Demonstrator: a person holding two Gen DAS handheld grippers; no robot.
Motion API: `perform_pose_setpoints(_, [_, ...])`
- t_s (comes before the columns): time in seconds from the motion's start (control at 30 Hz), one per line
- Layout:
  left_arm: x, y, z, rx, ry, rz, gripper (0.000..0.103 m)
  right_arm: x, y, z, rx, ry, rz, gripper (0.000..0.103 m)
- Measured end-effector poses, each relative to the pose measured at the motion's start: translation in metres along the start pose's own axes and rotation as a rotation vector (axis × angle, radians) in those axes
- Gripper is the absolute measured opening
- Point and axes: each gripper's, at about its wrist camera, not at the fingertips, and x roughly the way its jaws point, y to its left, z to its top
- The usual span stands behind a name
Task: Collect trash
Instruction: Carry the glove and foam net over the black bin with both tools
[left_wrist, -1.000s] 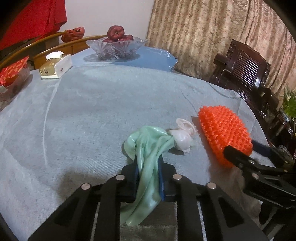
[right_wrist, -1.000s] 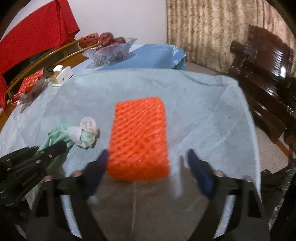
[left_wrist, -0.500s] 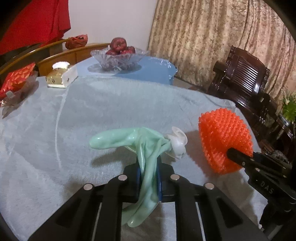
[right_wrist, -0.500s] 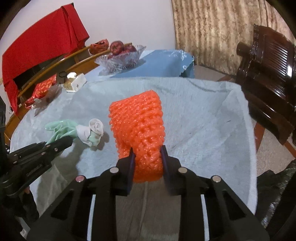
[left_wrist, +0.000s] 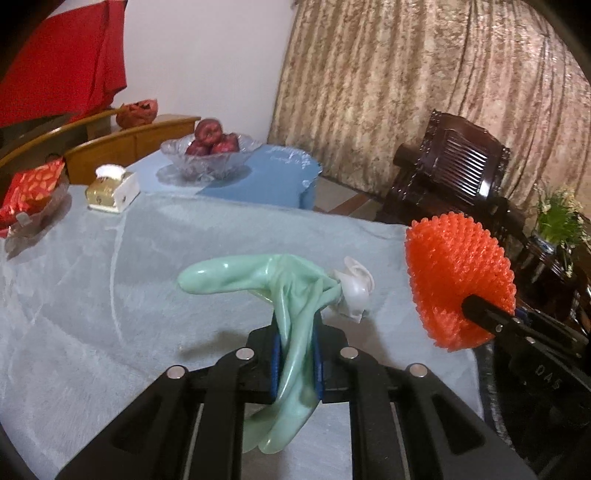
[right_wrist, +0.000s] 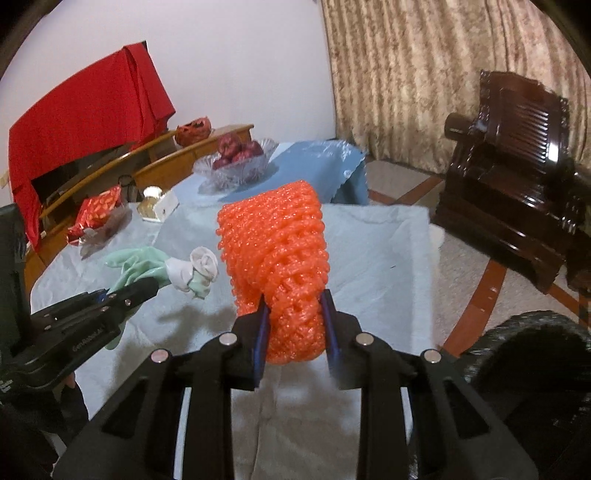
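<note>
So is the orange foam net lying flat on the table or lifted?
Lifted: the right claw pinches the foam net, bent, above the tablecloth.

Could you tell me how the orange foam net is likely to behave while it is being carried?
The orange foam net, pinched by the right gripper, stands out almost unsupported, so it is probably very light and springy. Its waist squeezes narrow between the jaws, suggesting it compresses easily and should not slip.

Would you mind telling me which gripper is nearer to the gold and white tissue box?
Left. The left gripper, shut on the green rubber glove, sits on the gold and white tissue box side; the right gripper, clamping the orange foam net, is farther across.
</note>
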Motion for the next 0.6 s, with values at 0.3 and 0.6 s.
perform_pose_setpoints(0.3, [-0.037,-0.038,0.002,0.043,-0.055,-0.064,0.013,-0.062,-0.014,-0.003,0.008,-0.082,-0.036,0.025])
perform_pose_setpoints(0.6, [-0.061,-0.083,-0.005,0.087,-0.077,-0.136,0.013,-0.118,-0.041,-0.017,0.034,-0.14,-0.083,0.025])
